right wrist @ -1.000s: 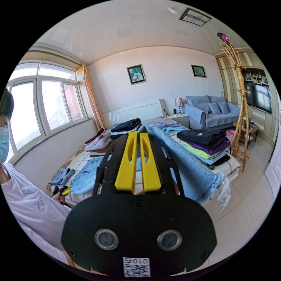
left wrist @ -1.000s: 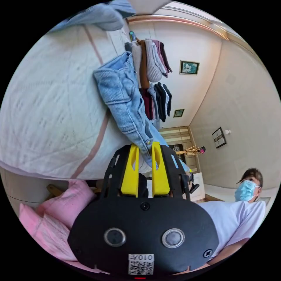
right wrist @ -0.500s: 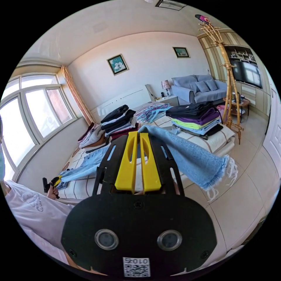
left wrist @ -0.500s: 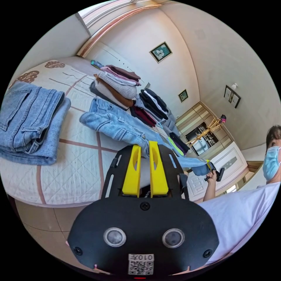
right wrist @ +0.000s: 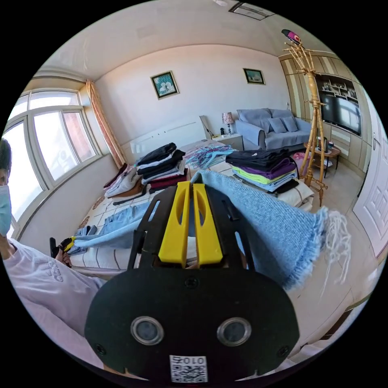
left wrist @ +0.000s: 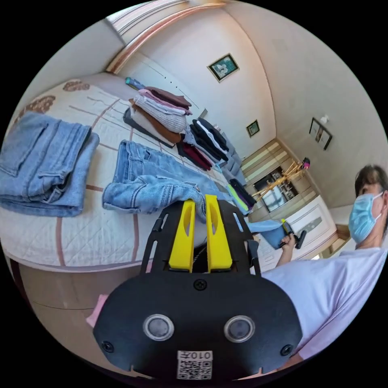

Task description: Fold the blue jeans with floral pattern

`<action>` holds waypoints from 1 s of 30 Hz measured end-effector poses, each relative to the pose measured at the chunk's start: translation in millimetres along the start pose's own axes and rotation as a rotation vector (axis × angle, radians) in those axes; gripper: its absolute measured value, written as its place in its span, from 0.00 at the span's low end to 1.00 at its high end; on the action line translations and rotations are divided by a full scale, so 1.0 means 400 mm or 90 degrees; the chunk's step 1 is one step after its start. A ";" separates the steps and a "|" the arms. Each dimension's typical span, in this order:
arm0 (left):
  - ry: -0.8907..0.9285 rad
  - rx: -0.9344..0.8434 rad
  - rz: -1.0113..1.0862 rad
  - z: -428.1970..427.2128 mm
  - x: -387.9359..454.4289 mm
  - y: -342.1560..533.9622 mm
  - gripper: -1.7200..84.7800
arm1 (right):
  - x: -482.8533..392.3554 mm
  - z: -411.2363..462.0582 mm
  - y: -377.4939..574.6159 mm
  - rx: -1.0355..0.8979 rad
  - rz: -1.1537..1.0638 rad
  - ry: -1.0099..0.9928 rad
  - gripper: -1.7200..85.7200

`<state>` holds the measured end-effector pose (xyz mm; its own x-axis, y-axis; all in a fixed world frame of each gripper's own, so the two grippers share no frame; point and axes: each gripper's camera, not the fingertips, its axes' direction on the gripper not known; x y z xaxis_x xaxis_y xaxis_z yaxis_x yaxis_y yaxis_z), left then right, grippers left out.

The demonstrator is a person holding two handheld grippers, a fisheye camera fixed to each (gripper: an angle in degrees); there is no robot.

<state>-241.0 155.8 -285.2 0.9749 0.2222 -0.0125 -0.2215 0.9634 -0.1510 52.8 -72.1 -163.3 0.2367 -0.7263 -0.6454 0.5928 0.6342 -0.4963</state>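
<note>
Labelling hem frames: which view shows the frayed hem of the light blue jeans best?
Right gripper view: the frayed hem of the light blue jeans hangs large beside the right gripper, its white threads distinct. In the left gripper view it is a small blue patch by the person's hand, fraying indistinct.

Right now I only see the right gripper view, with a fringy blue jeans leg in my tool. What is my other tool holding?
Observer: The left tool is shut on the blue jeans at the waistband, beside a metal button.
Operator: Is the top part hanging in the air?
Observer: No, most of the waist end rests on the quilted bed.
Operator: Is anything down under the bed edge?
Observer: There is something pink low by the bed's base; I cannot tell what it is.
</note>
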 end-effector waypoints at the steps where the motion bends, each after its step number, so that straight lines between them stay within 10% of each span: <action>1: 0.016 0.011 -0.006 0.031 -0.014 -0.031 0.11 | -0.002 0.050 -0.044 -0.019 -0.002 0.013 0.03; 14: -0.141 -0.144 0.037 0.599 -0.173 -0.532 0.13 | 0.005 1.046 -0.552 -0.378 -0.076 0.119 0.08; 20: -0.180 -0.106 0.203 0.426 -0.053 -0.352 0.13 | 0.142 0.967 -0.383 -0.247 0.004 0.146 0.08; 30: -0.159 -0.009 -0.133 0.186 -0.279 -0.016 0.16 | 0.297 0.807 -0.167 -0.162 0.166 -0.152 0.11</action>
<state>-350.0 136.1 -209.1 0.9633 0.0522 0.2634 -0.0159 0.9903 -0.1379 289.8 -286.2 -19.3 0.5420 -0.5554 -0.6307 0.2877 0.8278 -0.4817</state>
